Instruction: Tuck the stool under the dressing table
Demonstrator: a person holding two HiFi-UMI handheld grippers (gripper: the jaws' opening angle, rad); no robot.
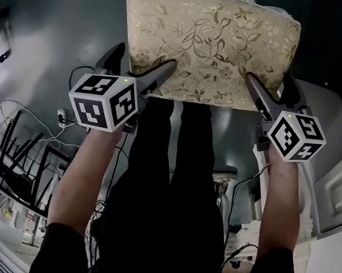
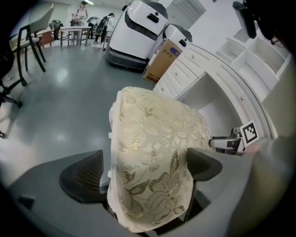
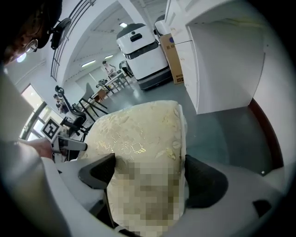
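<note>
Grippers come nearest: the left gripper (image 1: 142,64) and the right gripper (image 1: 270,84) each straddle a near corner of the stool (image 1: 208,42), one at either end of its near edge. Both pairs of jaws stand spread wide with the edge of the padded seat between them, pinching nothing. In the left gripper view the outer pad (image 2: 83,178) stands clear of the fabric and the inner one lies over the seat top; I cannot tell whether it touches. The right gripper brackets its corner just as loosely.

The stool stands on the grey floor (image 1: 63,6), its long axis running side to side from one gripper to the other, so neither hand is nearer. Beyond the stool, toward its right end, stands the white dressing table (image 2: 217,97), its open recess facing the seat; the stool is not yet under it. I judge that the coming push goes away from the person and rightward, and both jaws must first close on the seat.
</note>
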